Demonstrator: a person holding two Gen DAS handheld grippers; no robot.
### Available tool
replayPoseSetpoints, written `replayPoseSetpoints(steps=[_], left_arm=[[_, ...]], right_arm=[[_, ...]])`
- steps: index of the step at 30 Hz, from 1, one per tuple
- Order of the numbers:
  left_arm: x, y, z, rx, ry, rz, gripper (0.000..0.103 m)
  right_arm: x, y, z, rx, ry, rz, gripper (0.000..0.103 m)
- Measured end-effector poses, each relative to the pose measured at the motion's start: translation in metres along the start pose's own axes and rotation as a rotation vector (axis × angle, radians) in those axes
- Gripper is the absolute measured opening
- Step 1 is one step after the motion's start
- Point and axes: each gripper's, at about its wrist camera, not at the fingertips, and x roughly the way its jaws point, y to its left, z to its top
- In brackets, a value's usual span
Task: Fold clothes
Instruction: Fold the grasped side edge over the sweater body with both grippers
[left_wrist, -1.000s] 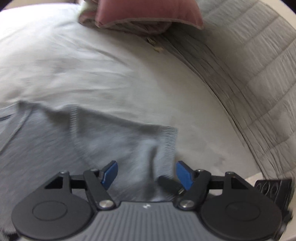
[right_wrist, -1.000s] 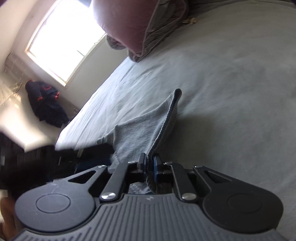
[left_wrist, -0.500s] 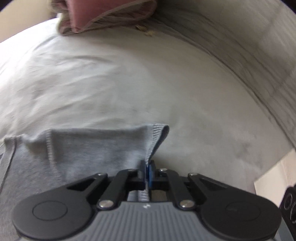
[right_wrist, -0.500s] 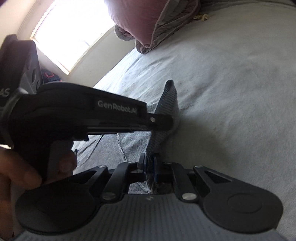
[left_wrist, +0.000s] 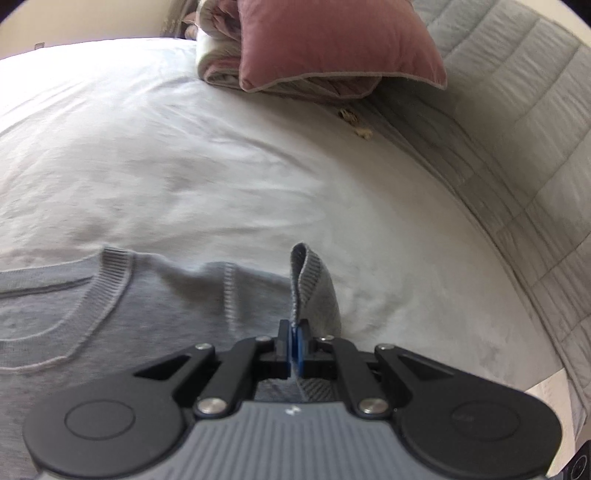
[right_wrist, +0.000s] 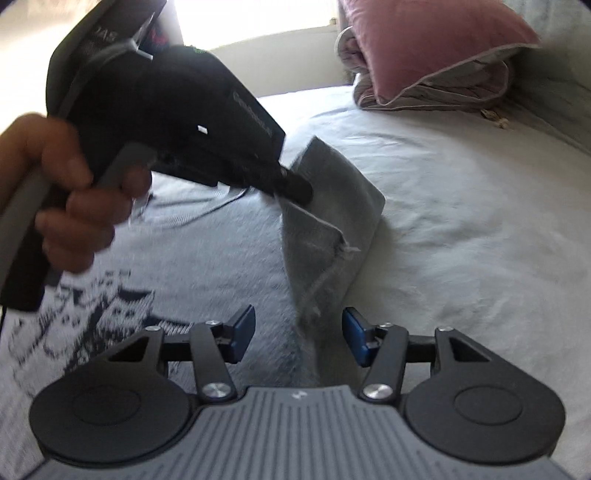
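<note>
A grey knit sweater (left_wrist: 110, 321) lies on the white bed sheet (left_wrist: 207, 177), its ribbed neckline at the left. My left gripper (left_wrist: 294, 345) is shut on the sweater's sleeve cuff (left_wrist: 308, 273), which stands up in a fold. From the right wrist view, that left gripper (right_wrist: 295, 188) is in a person's hand (right_wrist: 70, 192) and lifts the sleeve (right_wrist: 332, 229) off the bed. My right gripper (right_wrist: 299, 334) is open, its blue pads on either side of the hanging sleeve without touching it. A dark owl print (right_wrist: 92, 317) shows on the sweater's front.
A folded pink and grey quilt (left_wrist: 325, 48) sits at the head of the bed. A grey quilted headboard or cover (left_wrist: 524, 122) runs along the right. A bright window (right_wrist: 251, 18) is behind the bed.
My left gripper closed on the sleeve cuff and lifted it. My right gripper, shut on the sleeve before, has opened and let it go.
</note>
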Motion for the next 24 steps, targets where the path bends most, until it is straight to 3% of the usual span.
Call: replayPoseSetpoints(steps=[13,24], left_arm=[[-0.028,0.090,-0.015,-0.175,-0.024,0.050,0.002],[-0.046,0.117,-0.027,-0.205,-0.081,0.112,0.002]], right_arm=[[-0.029,0.041,0.014,-0.085,0.092,0.152,0.056],[-0.044,0.076,-0.007,-0.109,0.210,0.292,0.056]])
